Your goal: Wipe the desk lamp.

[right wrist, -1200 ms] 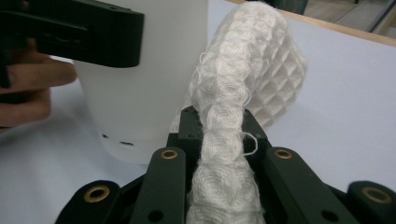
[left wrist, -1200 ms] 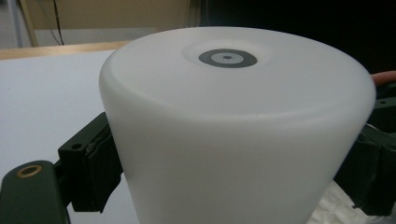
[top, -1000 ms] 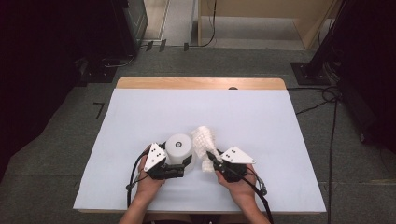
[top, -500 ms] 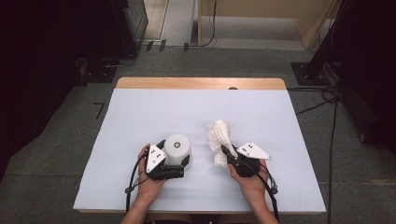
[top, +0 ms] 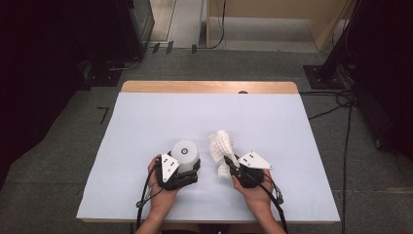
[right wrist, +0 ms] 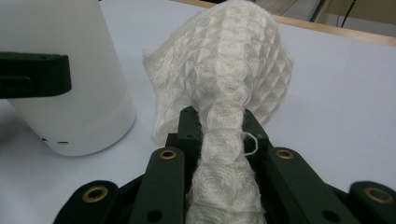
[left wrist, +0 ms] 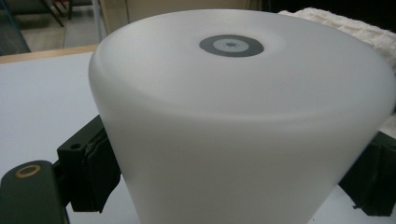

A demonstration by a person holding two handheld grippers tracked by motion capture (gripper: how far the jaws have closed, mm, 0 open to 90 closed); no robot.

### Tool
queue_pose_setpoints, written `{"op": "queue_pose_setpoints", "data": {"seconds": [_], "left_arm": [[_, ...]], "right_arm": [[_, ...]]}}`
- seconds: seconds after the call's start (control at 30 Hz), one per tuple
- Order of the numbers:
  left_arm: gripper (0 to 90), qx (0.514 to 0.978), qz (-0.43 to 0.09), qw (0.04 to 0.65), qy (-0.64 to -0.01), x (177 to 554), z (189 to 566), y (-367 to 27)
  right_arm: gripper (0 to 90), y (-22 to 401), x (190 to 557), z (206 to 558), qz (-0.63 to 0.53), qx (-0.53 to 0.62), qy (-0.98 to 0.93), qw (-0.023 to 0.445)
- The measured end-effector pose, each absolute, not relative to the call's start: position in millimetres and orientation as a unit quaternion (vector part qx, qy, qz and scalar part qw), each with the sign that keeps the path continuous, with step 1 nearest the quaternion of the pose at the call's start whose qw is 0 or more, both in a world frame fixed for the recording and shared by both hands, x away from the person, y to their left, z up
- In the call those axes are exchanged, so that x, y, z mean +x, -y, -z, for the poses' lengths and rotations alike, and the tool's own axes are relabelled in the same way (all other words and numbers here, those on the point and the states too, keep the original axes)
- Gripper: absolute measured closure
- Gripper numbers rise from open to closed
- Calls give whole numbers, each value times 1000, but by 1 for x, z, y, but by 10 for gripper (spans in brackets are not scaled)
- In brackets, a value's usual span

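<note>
A white cup [top: 185,153], turned upside down on the pale blue table [top: 146,122], is clamped between the jaws of the left gripper [top: 184,168], whose pads are pressed against its sides. It is found at about 7 o'clock from the table's middle, near the front edge. At 3 o'clock from the cup, just beside it, a white waffle-weave cloth [top: 221,146] is pinched in the right gripper [top: 228,162], the jaws being closed tight on a bunched fold. The rest of the cloth is raised above the jaws toward 12 o'clock.
</note>
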State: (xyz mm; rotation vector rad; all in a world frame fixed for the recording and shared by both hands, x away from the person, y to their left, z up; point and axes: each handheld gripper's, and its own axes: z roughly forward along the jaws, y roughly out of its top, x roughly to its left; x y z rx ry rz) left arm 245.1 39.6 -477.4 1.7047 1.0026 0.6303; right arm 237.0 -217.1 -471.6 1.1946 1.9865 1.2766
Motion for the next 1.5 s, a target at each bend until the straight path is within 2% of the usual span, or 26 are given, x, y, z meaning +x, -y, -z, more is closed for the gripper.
{"op": "queue_pose_setpoints", "data": {"seconds": [0.13, 0.2, 0.43, 0.57, 0.87, 1.13, 1.33, 1.5], "left_arm": [[86, 694, -199, 563, -404, 249, 469, -53], [86, 690, -185, 579, -393, 249, 464, -56], [86, 710, -168, 574, -371, 248, 465, -49], [87, 719, -157, 567, -370, 249, 468, -47], [87, 733, -156, 557, -357, 247, 469, -41], [87, 715, -151, 573, -370, 252, 459, -57], [87, 726, -151, 564, -364, 252, 462, -53], [86, 743, -187, 546, -338, 250, 466, -45]], "right_arm": [[758, 210, 235, 473, -437, 441, -735, 270], [758, 205, 235, 476, -425, 441, -742, 272], [758, 182, 223, 469, -473, 388, -757, 230], [760, 183, 218, 458, -507, 371, -744, 226], [759, 190, 214, 444, -531, 346, -731, 251], [758, 182, 221, 464, -492, 347, -768, 216], [758, 180, 221, 465, -488, 351, -769, 219], [759, 185, 219, 458, -504, 350, -755, 233]]}}
